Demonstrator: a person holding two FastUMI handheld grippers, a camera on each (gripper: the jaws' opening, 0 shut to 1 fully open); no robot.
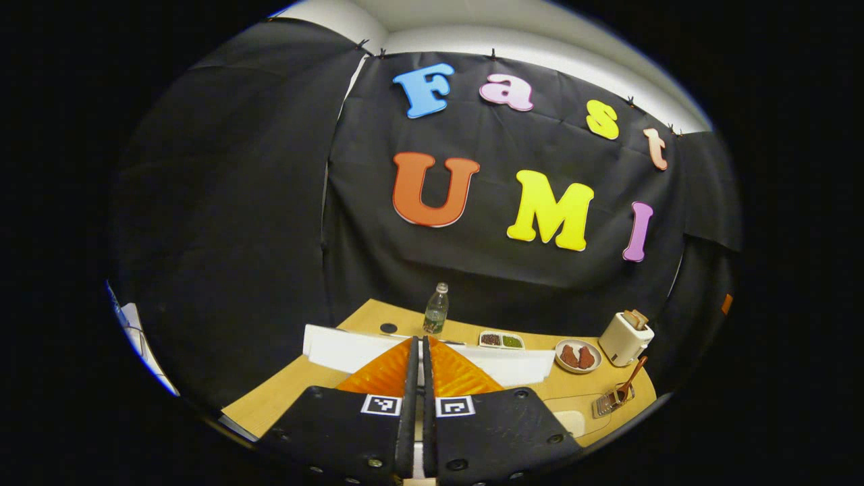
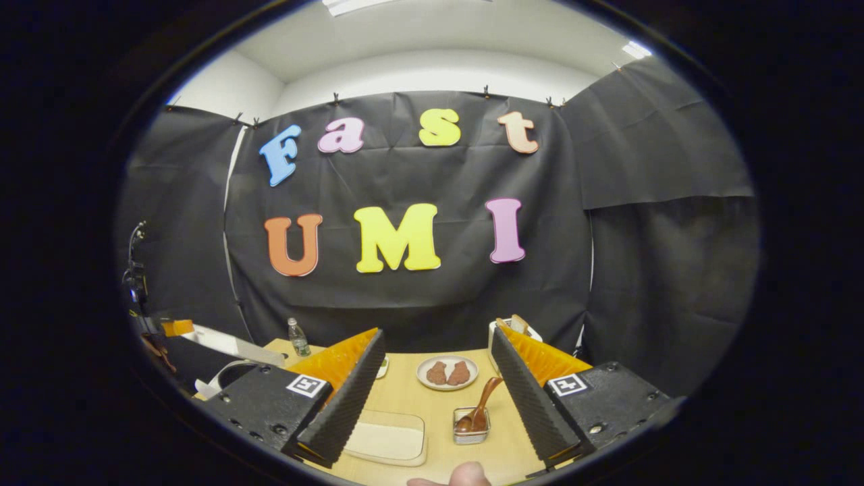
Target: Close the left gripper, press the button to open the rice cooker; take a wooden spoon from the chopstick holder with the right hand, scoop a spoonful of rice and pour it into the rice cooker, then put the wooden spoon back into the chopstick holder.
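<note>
The left gripper point(image 1: 420, 378) is sitting with its fingers pressed together and nothing between them, hovering over a white object point(image 1: 351, 347) that is probably the rice cooker's lid, though its button is not visible. The right gripper point(image 2: 439, 398) is hanging with its fingers spread wide apart, empty, looking down at the tabletop point(image 2: 405, 391). Between its fingers, the wooden spoon point(image 2: 480, 405) is leaning in the small chopstick holder point(image 2: 471, 428), handle tilted up toward the right; a plate point(image 2: 447, 372) with two brown pieces is lying just behind, and a pale flat tray point(image 2: 388, 437) is sitting just beside the holder. A bottle point(image 1: 436, 309) and a toaster point(image 1: 625, 337) are standing farther back. Judging from this, the press is likely the step in hand, and the risk is aiming blind: the closed fingers could be landing off the button and sliding on the smooth lid. Later, the small holder could be tipping if the spoon is being pulled sideways rather than along its lean.
</note>
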